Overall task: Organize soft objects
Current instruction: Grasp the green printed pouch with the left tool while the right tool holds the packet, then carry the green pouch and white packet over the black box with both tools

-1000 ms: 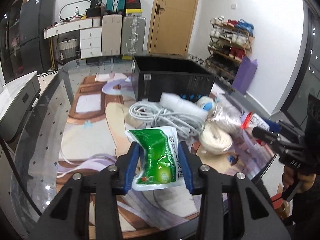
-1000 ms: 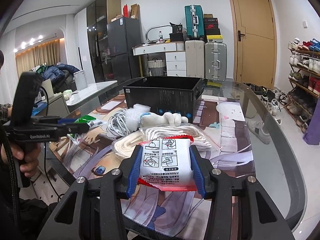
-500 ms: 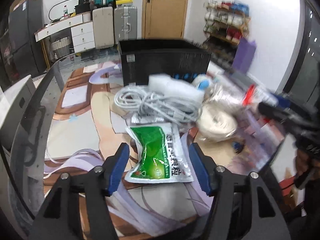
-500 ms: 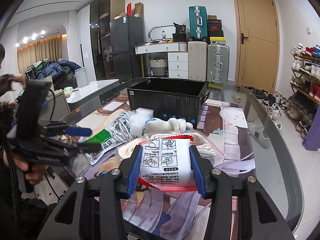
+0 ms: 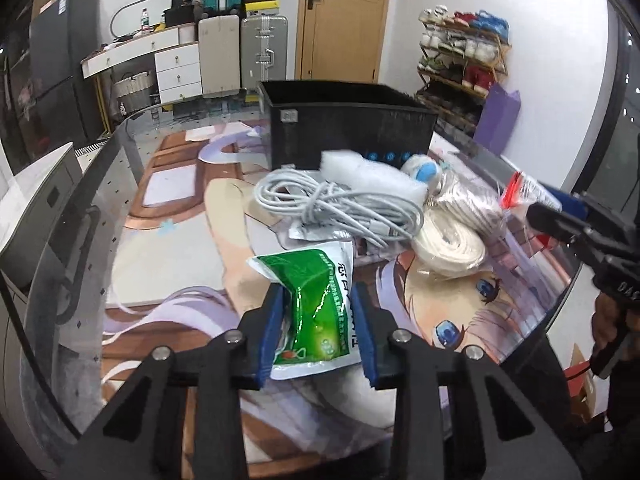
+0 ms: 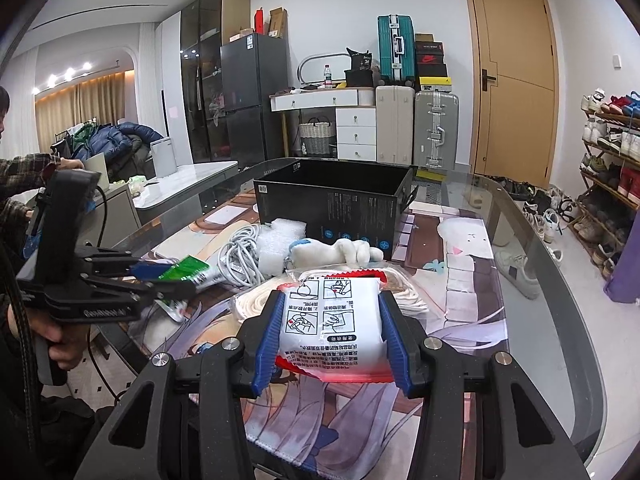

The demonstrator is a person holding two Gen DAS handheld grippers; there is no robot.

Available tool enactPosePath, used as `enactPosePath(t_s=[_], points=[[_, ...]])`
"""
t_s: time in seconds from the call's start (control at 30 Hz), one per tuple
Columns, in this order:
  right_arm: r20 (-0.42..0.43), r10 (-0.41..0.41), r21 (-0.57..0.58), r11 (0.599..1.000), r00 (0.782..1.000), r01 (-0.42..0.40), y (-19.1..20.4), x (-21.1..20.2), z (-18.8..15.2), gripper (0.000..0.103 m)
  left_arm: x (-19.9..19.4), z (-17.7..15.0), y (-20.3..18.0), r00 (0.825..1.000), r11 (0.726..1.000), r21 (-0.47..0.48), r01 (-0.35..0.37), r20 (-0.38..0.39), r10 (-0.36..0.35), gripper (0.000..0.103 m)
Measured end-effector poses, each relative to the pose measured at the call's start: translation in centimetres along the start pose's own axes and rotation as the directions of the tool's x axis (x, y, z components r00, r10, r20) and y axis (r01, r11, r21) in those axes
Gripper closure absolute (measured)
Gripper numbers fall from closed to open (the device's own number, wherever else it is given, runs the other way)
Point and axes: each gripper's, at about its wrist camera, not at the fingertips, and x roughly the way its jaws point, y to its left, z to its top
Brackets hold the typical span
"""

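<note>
Both fingers clamped: left gripper on the green packet, right gripper on the white sachet. Prob next: carry each over the pile to the black box nr the bench's far edge, lift clear of the cable w/o squeezing harder.

Bright, even ceiling light; strong fisheye bending and dark vignette at edges; glare on glass table.

Counts: 1 green pouch, 1 red-and-white packet, 1 grey cable bundle, 1 white foam block, 1 plush toy, 1 black box. Cream rope coils: at least 2, exact number unclear. Grippers: 2.
</note>
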Motion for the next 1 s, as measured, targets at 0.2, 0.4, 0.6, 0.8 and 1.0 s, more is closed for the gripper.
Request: enactPosePath(t_s=[0.2,0.4,0.6,0.8,1.0], points=[[0.016,0.003,0.001,1.0,1.0,-0.003,-0.1,-0.3,0.4,0.056,-1.7,0.6,0.5,0.997,0.999,-0.035,0.041,0.063,-0.038,0.071],[0.022,-0.004,-0.016,1.0,1.0,0.004,0.1,-0.1,1.1,0.056,-2.6,1.3,0.4,0.992,0.997,-0.045,0.061,0.113,-0.055,0.071],[0.031,-0.001,-0.022,1.0,1.0,0.002,0.3,0.1,1.5,0.056,-2.8,1.1,1.0,0.991,0.997,-0.056,0.049,0.124,-0.042,0.071],[0.022,-0.006,-0.016,1.0,1.0,0.007,0.0,0.3,1.3,0.056,-3.2,0.3,1.6,0.993,0.996,-0.079,0.04,0.115,-0.031,0.071],[0.031,-0.009,-0.011,1.0,0.999,0.009,-0.1,0.2,1.5,0.056,-4.2,0.5,1.5,0.988,0.994,-0.089,0.063,0.145,-0.05,0.071]])
